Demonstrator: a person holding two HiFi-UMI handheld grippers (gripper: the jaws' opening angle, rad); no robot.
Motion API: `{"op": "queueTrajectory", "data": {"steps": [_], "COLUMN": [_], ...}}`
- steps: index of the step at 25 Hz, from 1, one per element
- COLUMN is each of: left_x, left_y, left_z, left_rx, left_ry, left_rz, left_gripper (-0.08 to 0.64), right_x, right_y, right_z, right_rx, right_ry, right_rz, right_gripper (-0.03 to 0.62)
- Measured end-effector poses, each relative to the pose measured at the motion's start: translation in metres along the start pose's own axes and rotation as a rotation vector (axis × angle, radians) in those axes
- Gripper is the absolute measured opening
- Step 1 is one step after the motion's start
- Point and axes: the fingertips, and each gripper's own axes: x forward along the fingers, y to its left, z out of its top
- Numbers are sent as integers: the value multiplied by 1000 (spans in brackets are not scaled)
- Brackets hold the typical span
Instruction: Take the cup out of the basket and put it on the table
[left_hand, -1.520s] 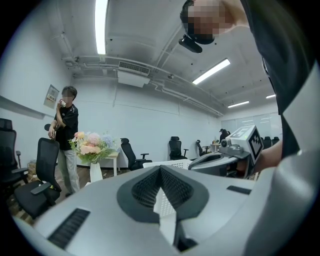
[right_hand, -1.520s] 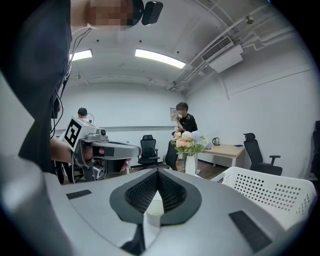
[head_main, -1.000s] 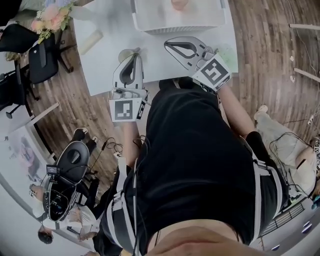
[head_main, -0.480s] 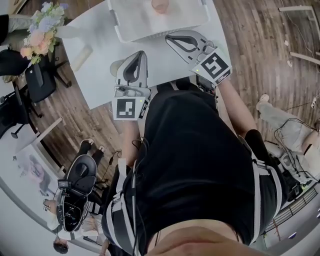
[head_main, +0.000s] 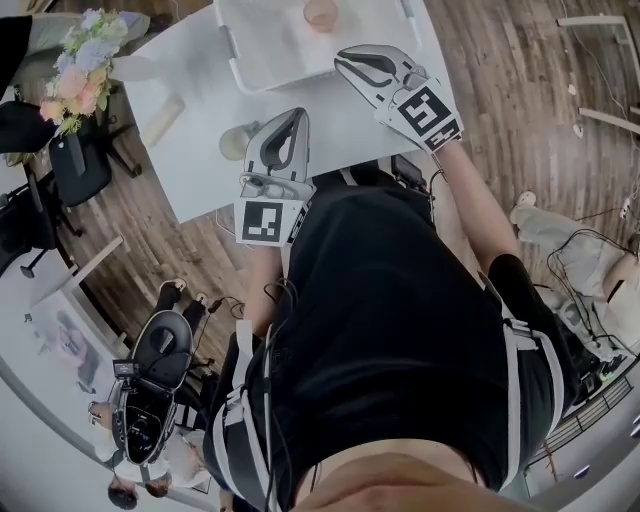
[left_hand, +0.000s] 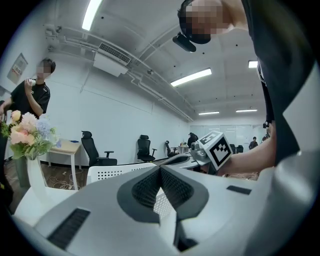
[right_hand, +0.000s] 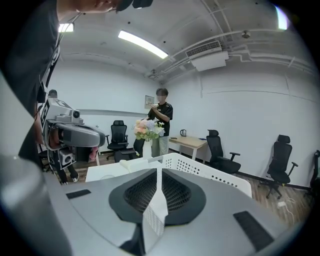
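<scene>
Pink cup (head_main: 321, 13) sits in the white basket (head_main: 280, 50) on the counter's (head_main: 200, 130) far side, so with our left gripper (head_main: 290, 120) and right gripper (head_main: 345, 62) both empty, fingers pressed together, we should spread the right fingers wide before dipping over the near wall.

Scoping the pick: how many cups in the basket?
1: a pink cup inside the white basket, at the head view's top edge. The basket is cropped there; more may be hidden.
</scene>
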Motion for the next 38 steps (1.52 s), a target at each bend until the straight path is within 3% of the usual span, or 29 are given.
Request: {"op": "queueTrajectory", "data": {"steps": [5, 14, 28, 38], "left_x": [7, 9, 4, 0], "left_y": [1, 9, 32, 39], "left_z": [-1, -5, -11, -14], "left_rx": [-12, -37, -46, -51], "left_ry": [9, 9, 22, 32], "left_rz": [-9, -20, 14, 43], "left_gripper": [20, 20, 20, 20], "right_x": [17, 56, 127, 154], "right_y": [-23, -60, -72, -76], "right_z": [-8, -29, -77, -130], "right_rx": [-29, -176, -389, -441], "right_ry": [62, 216, 464, 613], "right_rz": [6, 40, 189, 263], "right_gripper": [75, 113, 126, 126]}}
